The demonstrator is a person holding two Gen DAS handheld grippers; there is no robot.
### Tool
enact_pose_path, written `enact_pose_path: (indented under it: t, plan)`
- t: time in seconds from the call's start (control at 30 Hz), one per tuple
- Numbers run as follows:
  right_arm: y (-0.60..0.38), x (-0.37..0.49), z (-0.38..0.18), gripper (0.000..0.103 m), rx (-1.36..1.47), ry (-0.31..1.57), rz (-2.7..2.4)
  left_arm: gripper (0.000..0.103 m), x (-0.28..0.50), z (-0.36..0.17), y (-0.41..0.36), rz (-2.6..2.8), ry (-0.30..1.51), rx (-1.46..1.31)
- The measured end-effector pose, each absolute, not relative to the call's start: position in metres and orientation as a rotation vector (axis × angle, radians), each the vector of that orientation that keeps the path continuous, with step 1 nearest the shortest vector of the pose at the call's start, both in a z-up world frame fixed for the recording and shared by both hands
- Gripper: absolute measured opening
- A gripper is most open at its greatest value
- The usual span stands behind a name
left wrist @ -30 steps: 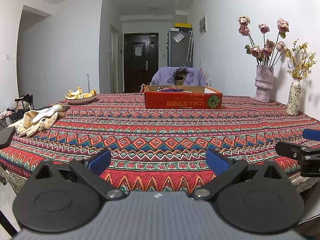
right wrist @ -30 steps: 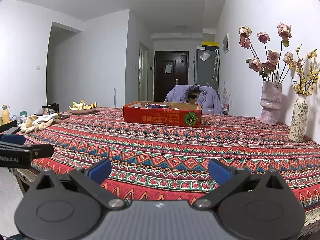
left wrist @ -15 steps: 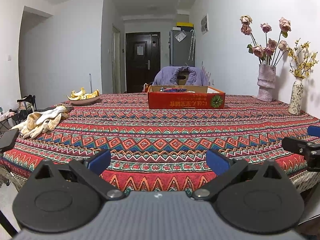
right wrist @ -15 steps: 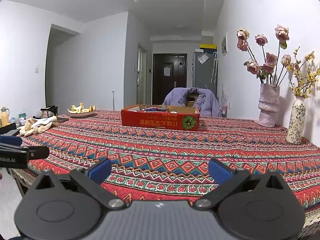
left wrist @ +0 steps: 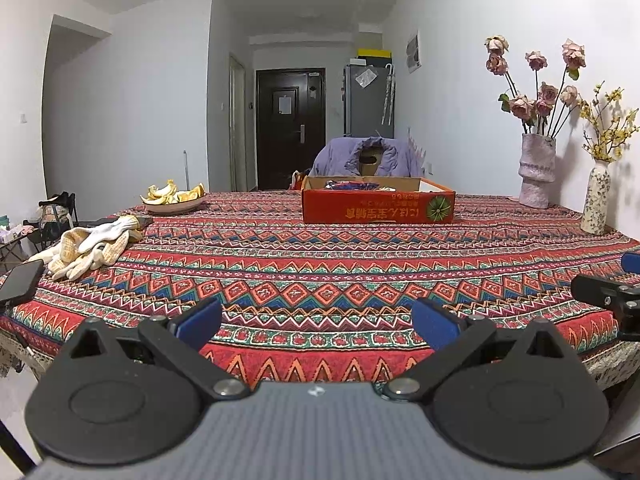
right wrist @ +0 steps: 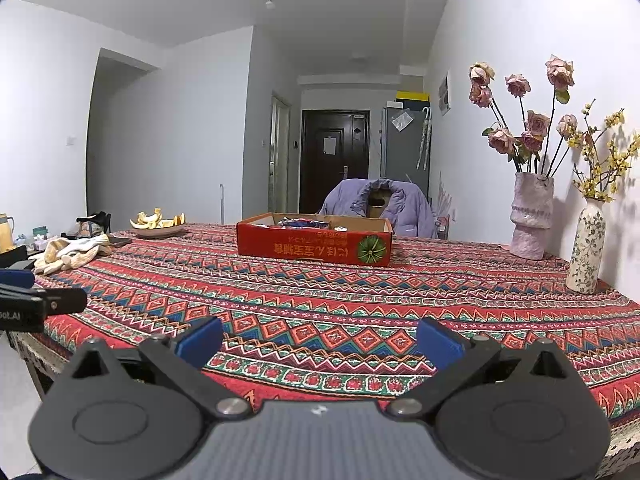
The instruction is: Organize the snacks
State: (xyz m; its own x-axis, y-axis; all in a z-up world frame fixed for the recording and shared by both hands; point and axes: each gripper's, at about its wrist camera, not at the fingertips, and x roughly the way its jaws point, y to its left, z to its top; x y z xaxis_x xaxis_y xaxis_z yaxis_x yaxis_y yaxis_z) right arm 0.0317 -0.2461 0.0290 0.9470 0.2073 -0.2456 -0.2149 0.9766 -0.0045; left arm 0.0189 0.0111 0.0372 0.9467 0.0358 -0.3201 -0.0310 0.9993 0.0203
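Note:
A shallow red cardboard box (left wrist: 378, 207) (right wrist: 314, 244) stands far back on the patterned tablecloth, with snack packets (left wrist: 352, 185) (right wrist: 302, 223) lying inside it. My left gripper (left wrist: 316, 322) hangs open over the table's near edge, nothing between its blue pads. My right gripper (right wrist: 318, 338) is open too, at the near edge and a little higher. Each gripper shows at the side of the other's view: the right one (left wrist: 608, 296) at the right edge, the left one (right wrist: 40, 300) at the left edge. Both are far from the box.
A bowl of peels (left wrist: 174, 200) (right wrist: 158, 224) and a pile of white gloves (left wrist: 90, 246) (right wrist: 68, 254) lie on the table's left. A phone (left wrist: 22, 282) rests at the left corner. Two flower vases (left wrist: 536, 172) (right wrist: 586, 252) stand by the right wall. A jacket-draped chair (left wrist: 368, 160) sits behind the box.
Both grippers have risen a little, so the table and box sit lower in view. Their fingers stay open and nothing on the table has moved.

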Motion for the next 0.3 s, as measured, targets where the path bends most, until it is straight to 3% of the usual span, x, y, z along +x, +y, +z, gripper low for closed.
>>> enact_pose_path:
  t: [0.3]
  plan:
    - [-0.2471,0.0340,0.0299,0.103,-0.037,0.252,0.208,0.103,0.0180,0.0376,0.0109,0.007,0.318,0.009]
